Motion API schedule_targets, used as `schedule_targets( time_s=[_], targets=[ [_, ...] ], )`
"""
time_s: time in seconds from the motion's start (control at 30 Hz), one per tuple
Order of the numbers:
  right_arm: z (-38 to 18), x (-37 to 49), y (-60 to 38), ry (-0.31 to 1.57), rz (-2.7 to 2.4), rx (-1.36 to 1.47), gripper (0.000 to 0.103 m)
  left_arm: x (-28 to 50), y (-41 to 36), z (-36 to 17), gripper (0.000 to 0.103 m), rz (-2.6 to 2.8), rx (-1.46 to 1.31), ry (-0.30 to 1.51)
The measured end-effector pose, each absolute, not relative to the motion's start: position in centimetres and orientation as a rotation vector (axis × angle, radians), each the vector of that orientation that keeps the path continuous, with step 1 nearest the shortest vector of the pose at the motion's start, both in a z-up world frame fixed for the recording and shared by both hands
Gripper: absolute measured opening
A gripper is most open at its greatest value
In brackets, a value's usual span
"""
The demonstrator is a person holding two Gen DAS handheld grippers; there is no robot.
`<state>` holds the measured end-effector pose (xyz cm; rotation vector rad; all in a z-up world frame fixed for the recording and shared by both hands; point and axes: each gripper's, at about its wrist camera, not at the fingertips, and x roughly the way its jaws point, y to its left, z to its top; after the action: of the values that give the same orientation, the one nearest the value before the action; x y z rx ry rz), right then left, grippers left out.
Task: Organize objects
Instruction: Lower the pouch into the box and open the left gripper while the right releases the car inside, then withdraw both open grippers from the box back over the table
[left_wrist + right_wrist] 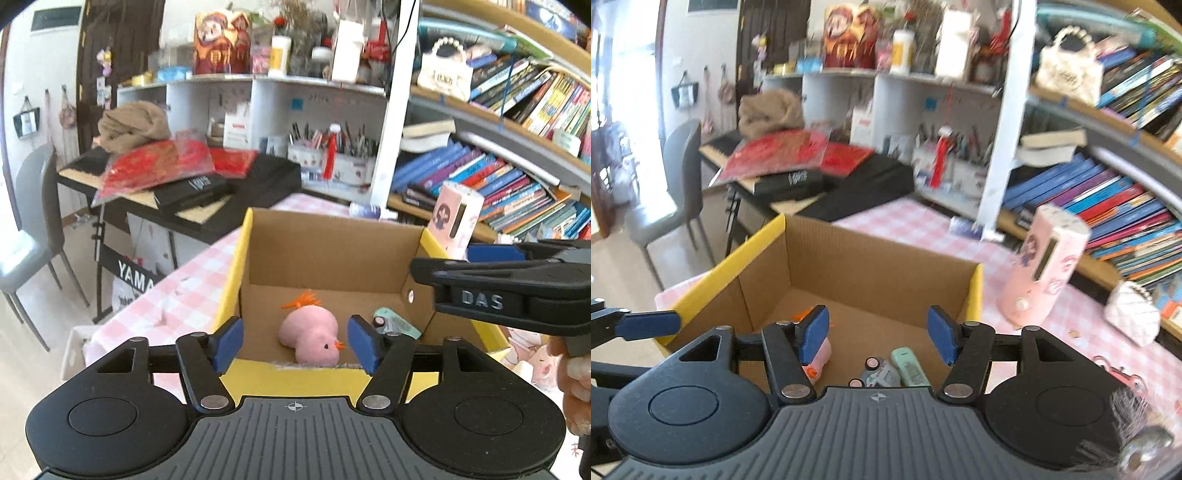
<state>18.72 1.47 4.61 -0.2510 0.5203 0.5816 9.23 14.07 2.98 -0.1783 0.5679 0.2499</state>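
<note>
With both my left tool and right tool gaping empty above the cardboard box, where the pink chick toy lies beside a toy car, I judge this drop done; next, fetching another item from the worktop.

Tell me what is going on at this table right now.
A person is tidying small things into an open cardboard box with yellow outer walls on a pink checked tablecloth. Both handheld grippers, left and right, are open and empty above the box. A pink plush chick with an orange tuft and a mint-green toy car lie inside.
</note>
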Motion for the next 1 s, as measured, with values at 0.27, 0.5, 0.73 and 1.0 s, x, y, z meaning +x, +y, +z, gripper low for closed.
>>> schedule_targets(
  time_s=[0.27,0.5,0.73,1.0],
  targets=[
    [4.0,14.4,-1.4,0.444,0.485,-0.227,0.059,5.9,13.9,3.0,0.071,0.239,-0.143,0.518],
    [2.6,10.9,-2.9,0.48,0.419,-0.206,0.063,2.8,14.3,2.2,0.077,0.251,-0.145,0.539],
    [1.2,7.2,-3.0,0.554,0.384,-0.204,0.071,0.5,14.7,1.7,0.079,0.261,-0.157,0.574],
    [0.9,3.8,-2.6,0.555,0.385,-0.23,0.076,-1.8,14.9,1.6,0.08,0.261,-0.147,0.589]
  ],
)
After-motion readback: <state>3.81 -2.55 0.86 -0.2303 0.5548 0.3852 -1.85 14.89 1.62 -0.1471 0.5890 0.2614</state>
